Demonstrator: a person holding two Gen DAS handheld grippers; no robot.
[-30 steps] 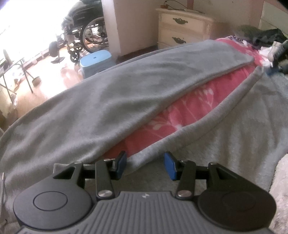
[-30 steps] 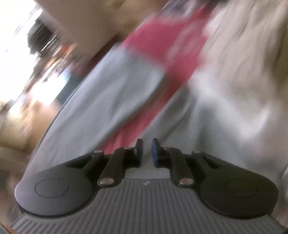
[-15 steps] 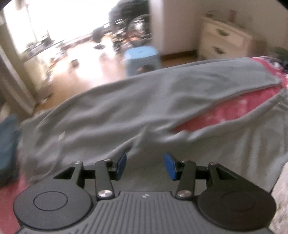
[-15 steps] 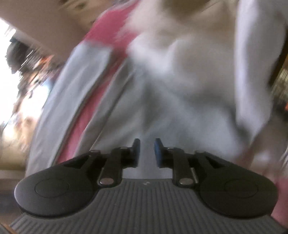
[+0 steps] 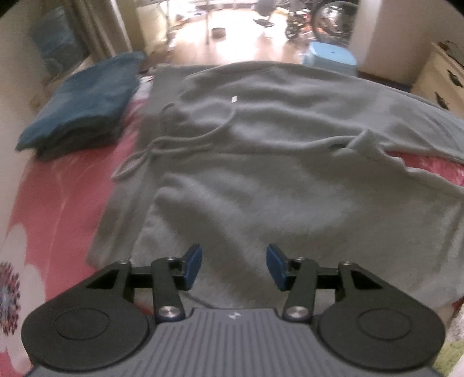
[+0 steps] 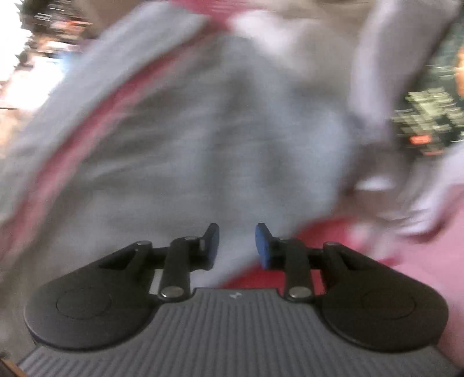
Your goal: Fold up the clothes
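Note:
Grey fleece trousers (image 5: 261, 139) lie spread over a pink flowered bedsheet (image 5: 58, 203), waistband and drawstring (image 5: 162, 145) to the left in the left wrist view. My left gripper (image 5: 233, 265) hovers above the near waist part, its jaws opening with nothing held between them. The right wrist view is badly blurred: the grey trousers (image 6: 203, 139) fill it, with pink bedsheet (image 6: 406, 261) at the lower right. My right gripper (image 6: 236, 245) hangs over the cloth's near edge, its jaws opening and nothing pinched in them.
A folded dark blue garment (image 5: 84, 101) lies on the bed at the left. Beyond the bed are a blue stool (image 5: 330, 56), a wheelchair (image 5: 322, 17) and a cream dresser (image 5: 443, 72). Pale and dark clothes (image 6: 420, 116) sit blurred at the right.
The left gripper swung left along the trousers from the legs to the waistband and widened. The right gripper moved across the cloth toward its edge and its jaws parted.

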